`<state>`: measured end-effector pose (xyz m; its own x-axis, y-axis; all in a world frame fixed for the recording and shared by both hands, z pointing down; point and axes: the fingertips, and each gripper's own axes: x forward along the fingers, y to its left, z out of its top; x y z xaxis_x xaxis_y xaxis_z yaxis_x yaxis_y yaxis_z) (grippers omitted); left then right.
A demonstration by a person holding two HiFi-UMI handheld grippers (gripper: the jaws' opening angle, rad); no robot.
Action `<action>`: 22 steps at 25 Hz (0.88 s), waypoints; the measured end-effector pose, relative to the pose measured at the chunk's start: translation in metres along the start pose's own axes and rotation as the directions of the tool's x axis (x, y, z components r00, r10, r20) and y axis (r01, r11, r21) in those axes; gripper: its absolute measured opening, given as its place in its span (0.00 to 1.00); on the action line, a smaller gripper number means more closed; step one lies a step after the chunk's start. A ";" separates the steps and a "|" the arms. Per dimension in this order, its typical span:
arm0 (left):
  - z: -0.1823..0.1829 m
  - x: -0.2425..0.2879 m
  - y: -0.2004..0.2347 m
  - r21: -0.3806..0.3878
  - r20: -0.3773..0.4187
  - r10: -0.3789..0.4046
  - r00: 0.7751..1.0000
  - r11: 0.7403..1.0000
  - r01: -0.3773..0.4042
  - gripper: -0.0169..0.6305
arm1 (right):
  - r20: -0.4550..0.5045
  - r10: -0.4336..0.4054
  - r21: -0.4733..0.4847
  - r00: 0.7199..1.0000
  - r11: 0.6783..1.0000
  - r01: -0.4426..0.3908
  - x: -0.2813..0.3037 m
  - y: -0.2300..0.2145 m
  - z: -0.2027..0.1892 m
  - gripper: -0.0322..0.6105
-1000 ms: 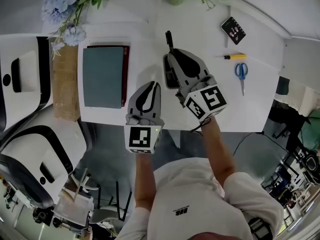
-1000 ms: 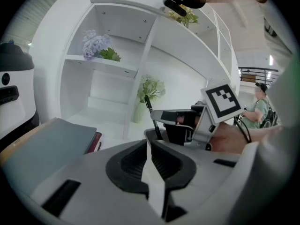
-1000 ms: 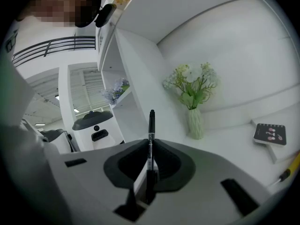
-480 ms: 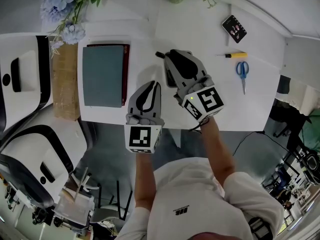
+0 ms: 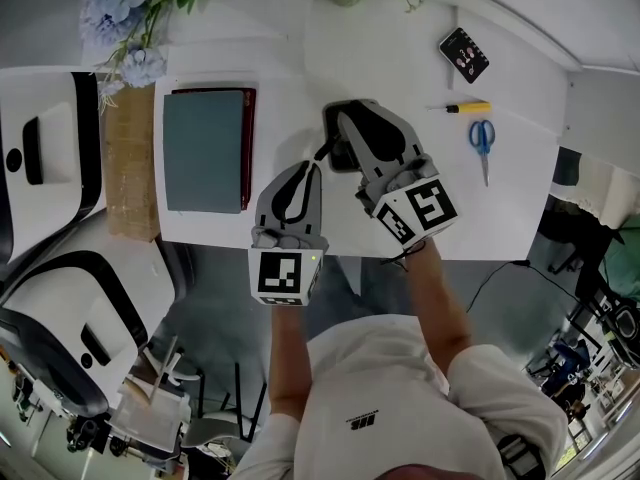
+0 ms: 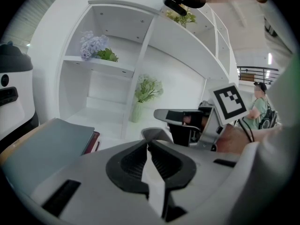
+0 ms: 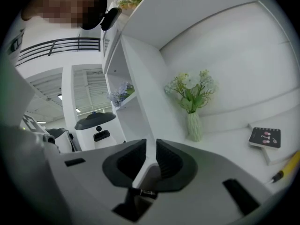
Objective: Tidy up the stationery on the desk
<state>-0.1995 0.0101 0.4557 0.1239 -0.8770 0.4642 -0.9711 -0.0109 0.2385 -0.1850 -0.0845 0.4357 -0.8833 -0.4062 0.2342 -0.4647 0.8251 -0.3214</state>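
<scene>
The right gripper (image 7: 150, 143) has jaws that have just been opening; they stand a little apart, with the desk (image 7: 225, 144) showing through the slit and no pad pressing on anything. Low behind the pads, a dark slim object (image 7: 142, 191) crosses the gap. Ahead and right of the jaws stands a white vase (image 7: 194, 125) of flowers. Further right lie a small black notebook (image 7: 265, 138) and a yellow-handled tool (image 7: 287, 168). Left of the jaws stands a white machine (image 7: 96, 125).

Blue scissors (image 5: 482, 140) flat beside yellow-handled tool (image 5: 467, 109); black notebook (image 5: 465, 54) apart.
</scene>
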 end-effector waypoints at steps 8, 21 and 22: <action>0.015 0.002 -0.018 0.032 0.014 -0.030 0.999 0.999 0.029 0.03 | -0.001 -0.052 -0.026 0.999 0.998 0.052 -0.039 -0.015 0.008 0.13; 0.035 0.030 -0.085 0.107 0.006 -0.168 0.986 0.980 0.167 0.03 | 0.014 -0.186 -0.005 0.982 0.982 0.187 -0.101 -0.060 0.008 0.13; 0.035 0.033 -0.092 0.111 0.001 -0.181 0.984 0.977 0.180 0.03 | 0.013 -0.200 0.001 0.980 0.980 0.200 -0.107 -0.065 0.007 0.13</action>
<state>-0.1135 -0.0348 0.4197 0.2972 -0.8611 0.4125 -0.9496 -0.2214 0.2220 -0.0604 -0.0975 0.4254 -0.7734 -0.5678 0.2820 -0.6318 0.7268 -0.2693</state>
